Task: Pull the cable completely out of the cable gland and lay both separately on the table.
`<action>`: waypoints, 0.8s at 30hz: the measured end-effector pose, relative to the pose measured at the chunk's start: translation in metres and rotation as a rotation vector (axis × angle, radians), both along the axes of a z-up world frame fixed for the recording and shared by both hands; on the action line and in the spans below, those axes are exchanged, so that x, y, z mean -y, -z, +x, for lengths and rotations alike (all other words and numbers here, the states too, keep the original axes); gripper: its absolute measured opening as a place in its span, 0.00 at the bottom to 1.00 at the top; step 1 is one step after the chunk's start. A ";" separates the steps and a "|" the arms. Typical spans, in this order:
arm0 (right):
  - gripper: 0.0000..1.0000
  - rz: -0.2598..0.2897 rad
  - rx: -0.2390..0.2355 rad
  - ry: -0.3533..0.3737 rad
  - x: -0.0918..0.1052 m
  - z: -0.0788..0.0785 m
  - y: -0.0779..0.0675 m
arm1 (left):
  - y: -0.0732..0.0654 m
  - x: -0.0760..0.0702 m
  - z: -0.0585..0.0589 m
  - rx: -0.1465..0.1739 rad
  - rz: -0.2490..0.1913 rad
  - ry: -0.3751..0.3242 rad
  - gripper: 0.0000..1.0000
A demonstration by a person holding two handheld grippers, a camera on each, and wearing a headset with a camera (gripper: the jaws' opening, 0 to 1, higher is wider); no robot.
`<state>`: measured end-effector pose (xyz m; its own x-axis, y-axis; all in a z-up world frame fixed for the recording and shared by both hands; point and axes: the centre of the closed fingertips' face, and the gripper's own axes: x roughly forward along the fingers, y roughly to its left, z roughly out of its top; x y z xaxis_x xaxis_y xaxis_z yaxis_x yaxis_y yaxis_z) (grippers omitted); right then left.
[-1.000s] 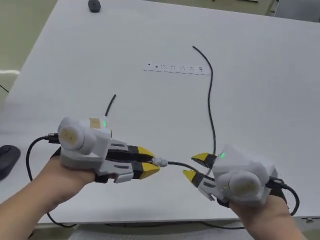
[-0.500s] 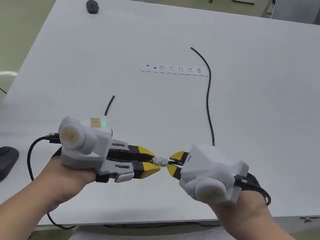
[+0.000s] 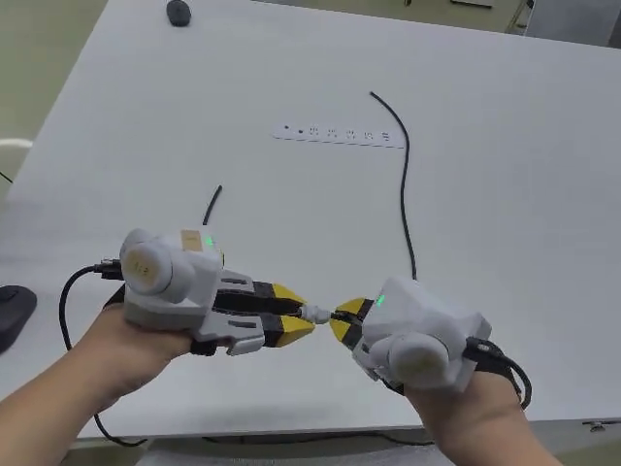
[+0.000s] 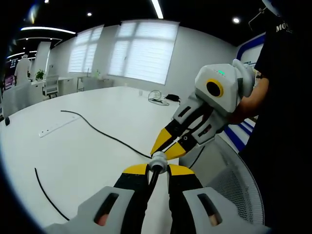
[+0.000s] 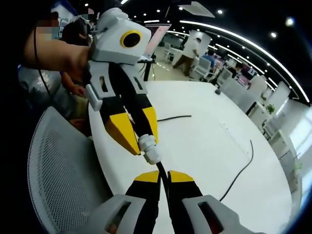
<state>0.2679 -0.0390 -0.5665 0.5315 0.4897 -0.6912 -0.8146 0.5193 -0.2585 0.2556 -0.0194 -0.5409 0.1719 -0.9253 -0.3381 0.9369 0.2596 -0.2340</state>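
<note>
My left gripper [image 3: 303, 318] is shut on the small white cable gland [image 3: 313, 315], which pokes out from its yellow tips just above the table's front part. My right gripper [image 3: 342, 320] faces it tip to tip and is shut on the black cable [image 3: 404, 194] right beside the gland. In the left gripper view the gland [image 4: 157, 161] sits between my own jaws with the right gripper [image 4: 171, 142] just beyond it. In the right gripper view the cable [image 5: 162, 174] runs up between my jaws into the gland [image 5: 148, 148], with the left gripper [image 5: 132, 130] behind it.
A white power strip [image 3: 337, 134] lies further back on the white table [image 3: 505, 146]. A short black cable end [image 3: 213, 204] lies behind the left gripper. A dark mouse [image 3: 179, 12] sits at the far edge, a black object [image 3: 12, 313] at the left edge.
My right gripper has moved left from open at the right to the gland and has shut on the cable beside it. The left gripper has stayed in place.
</note>
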 end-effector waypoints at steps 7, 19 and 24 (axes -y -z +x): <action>0.00 0.012 -0.036 0.055 0.012 0.003 0.009 | 0.000 -0.002 0.002 -0.003 -0.001 -0.006 0.15; 0.00 -0.031 -0.115 0.146 0.053 0.010 0.050 | -0.002 -0.004 0.000 -0.011 -0.003 -0.007 0.15; 0.00 -0.016 -0.170 0.213 0.064 0.011 0.065 | -0.003 -0.001 -0.002 -0.014 -0.002 -0.004 0.15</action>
